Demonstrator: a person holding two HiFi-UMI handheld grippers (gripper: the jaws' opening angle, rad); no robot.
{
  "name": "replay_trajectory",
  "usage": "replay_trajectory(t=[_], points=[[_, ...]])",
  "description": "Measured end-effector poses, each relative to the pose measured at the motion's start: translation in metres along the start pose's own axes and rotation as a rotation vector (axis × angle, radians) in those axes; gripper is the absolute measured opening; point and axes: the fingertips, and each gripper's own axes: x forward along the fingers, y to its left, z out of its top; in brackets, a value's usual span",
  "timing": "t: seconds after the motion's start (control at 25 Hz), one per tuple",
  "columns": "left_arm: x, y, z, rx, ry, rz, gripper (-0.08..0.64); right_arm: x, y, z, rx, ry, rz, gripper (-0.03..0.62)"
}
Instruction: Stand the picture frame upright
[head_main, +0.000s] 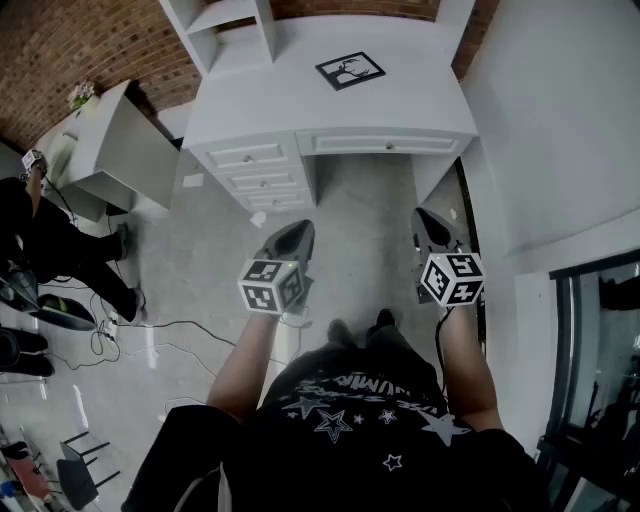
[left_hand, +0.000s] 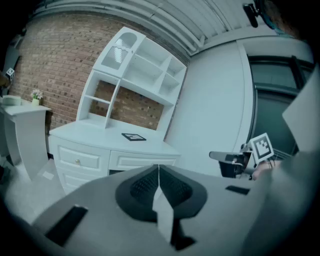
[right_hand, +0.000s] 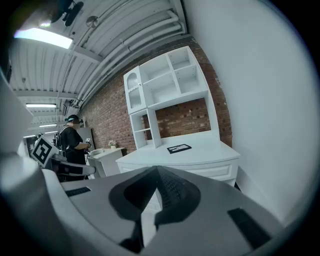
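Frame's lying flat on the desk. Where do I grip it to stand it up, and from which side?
Take the picture frame by its near edge, coming in low from the front of the desk. It lies flat, face up, so only the thin rim offers purchase, and the shelf unit likely blocks the back. The right tool is shut; open it first.

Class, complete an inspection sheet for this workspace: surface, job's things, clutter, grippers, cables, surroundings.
Surface: white desk, holding only the picture frame.
Job's things: picture frame lying flat on the desk, not yet upright.
Clutter: small white scraps on the floor by the drawers.
Grippers: left gripper and right gripper both shut, empty, short of the desk.
Cables: loose cable on the floor at left.
Surroundings: brick wall, white shelf unit, another person at left.
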Motion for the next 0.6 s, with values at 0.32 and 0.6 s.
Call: replay_trajectory(t=[0.32,0.6], points=[[-0.018,0.009,-0.022,-0.031,0.04,-0.009,0.018,0.002,0.017,-0.017,0.048,0.016,0.013,0.015],[-0.027,0.013,-0.029,-0.053,0.044,0.005,0.018,0.007,0.03,-0.025,0.043,0.04,0.038,0.015]])
